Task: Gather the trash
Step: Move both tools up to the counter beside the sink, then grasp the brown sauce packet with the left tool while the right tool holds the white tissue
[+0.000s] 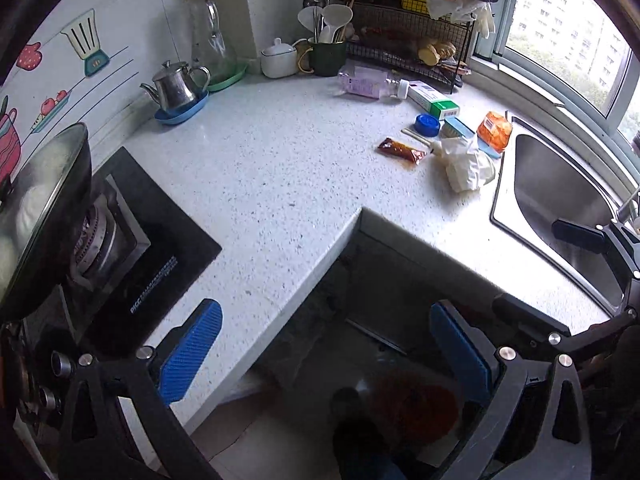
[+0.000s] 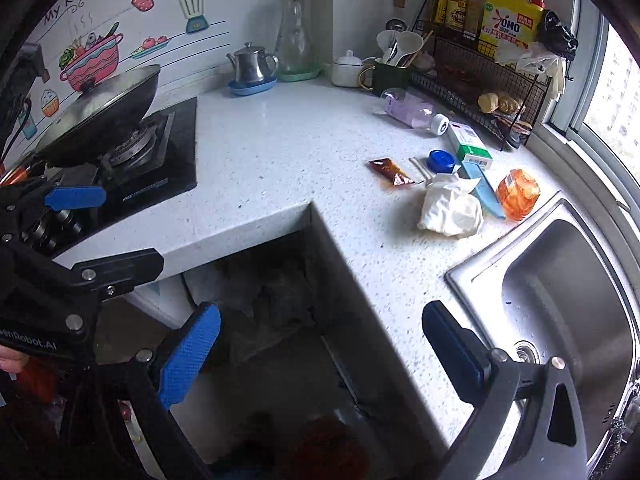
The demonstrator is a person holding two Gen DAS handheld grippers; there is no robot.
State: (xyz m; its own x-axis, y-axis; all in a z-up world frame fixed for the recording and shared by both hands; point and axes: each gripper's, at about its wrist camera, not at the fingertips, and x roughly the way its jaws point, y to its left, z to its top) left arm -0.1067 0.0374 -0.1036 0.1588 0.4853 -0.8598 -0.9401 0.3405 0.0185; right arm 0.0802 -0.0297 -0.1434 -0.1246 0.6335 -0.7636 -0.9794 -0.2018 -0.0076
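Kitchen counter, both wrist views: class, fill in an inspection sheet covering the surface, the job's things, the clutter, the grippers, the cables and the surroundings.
Surface: speckled white counter, brown smear by the sauce packet.
Job's things: sauce packet, crumpled tissue, orange wrapper, blue cap, lying bottle, green box, all near the sink.
Clutter: kettle, glass carafe, utensil mug, wire rack with detergent.
Grippers: left gripper and right gripper both have jaws open, nothing between them, above the counter's edge.
Cables: nothing seen.
Surroundings: wok on stove, window at right, dark gap below the counter.
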